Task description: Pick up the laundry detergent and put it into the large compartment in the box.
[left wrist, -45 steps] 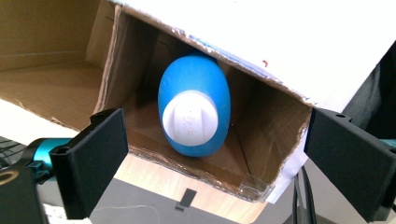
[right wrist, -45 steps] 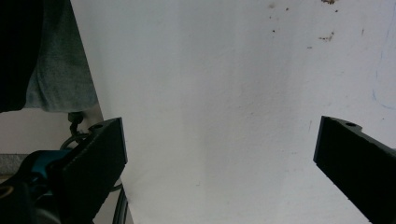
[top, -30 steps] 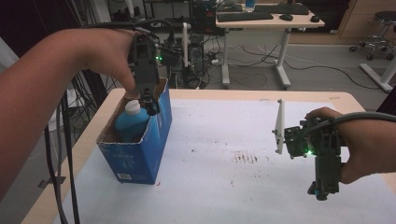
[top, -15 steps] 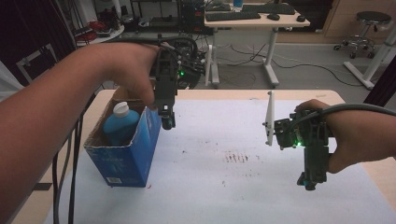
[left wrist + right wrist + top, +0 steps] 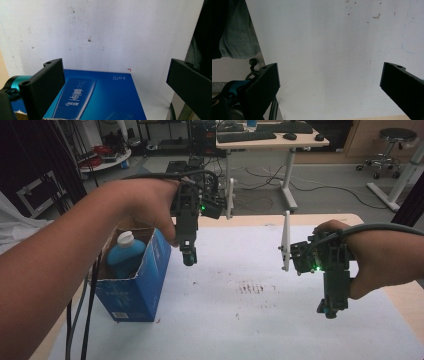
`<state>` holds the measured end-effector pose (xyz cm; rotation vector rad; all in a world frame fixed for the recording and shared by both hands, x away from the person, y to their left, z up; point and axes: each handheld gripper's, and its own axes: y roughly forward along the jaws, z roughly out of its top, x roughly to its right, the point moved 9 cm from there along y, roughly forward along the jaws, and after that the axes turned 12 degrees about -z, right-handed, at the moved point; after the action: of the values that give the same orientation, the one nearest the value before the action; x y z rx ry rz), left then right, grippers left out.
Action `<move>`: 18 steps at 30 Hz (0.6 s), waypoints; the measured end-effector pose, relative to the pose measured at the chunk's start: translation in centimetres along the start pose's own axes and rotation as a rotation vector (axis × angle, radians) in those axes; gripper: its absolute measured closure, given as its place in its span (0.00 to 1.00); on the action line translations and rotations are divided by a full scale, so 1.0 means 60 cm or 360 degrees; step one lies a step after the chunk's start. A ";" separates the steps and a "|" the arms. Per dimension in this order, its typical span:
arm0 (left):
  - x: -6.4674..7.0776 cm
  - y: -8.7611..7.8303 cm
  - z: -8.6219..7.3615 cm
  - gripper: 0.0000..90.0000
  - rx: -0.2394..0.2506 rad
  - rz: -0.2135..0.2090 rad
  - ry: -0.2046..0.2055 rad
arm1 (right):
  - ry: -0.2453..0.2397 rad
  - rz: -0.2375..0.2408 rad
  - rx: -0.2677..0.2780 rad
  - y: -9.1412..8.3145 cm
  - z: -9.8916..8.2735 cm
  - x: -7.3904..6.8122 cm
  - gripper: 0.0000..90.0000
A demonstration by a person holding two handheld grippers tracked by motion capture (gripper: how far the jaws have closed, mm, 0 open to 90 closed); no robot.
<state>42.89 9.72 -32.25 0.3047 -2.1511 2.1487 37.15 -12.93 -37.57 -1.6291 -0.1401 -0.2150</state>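
Observation:
A blue cardboard box (image 5: 132,280) stands open-topped at the table's left, with a blue bottle (image 5: 120,254) with a white cap upright inside it. My left gripper (image 5: 188,257) hangs just right of the box's rim, pointing down, open and empty. In the left gripper view the box's printed blue side (image 5: 100,97) lies below my wide-apart jaws. My right gripper (image 5: 330,311) hovers over the white mat (image 5: 250,320) at the right, open, with nothing between its fingers (image 5: 264,85).
The white mat has dark smudges (image 5: 255,287) near its middle. A bare wooden table edge (image 5: 400,292) shows at the right. Cables (image 5: 82,320) trail down beside the box at the left. Desks, a stool and floor cables lie beyond the table.
My left gripper has moved right, from above the bottle in the box to just outside the box's right rim. The right gripper has stayed about where it was.

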 end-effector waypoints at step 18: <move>-0.009 -0.006 0.000 0.02 0.0075 0.0013 -0.0020 | -0.0039 -0.0017 0.0001 -0.003 0.003 0.006 0.02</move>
<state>43.47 9.76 -31.99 0.3138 -2.1140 2.2106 37.47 -12.77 -37.35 -1.6312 -0.1680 -0.2032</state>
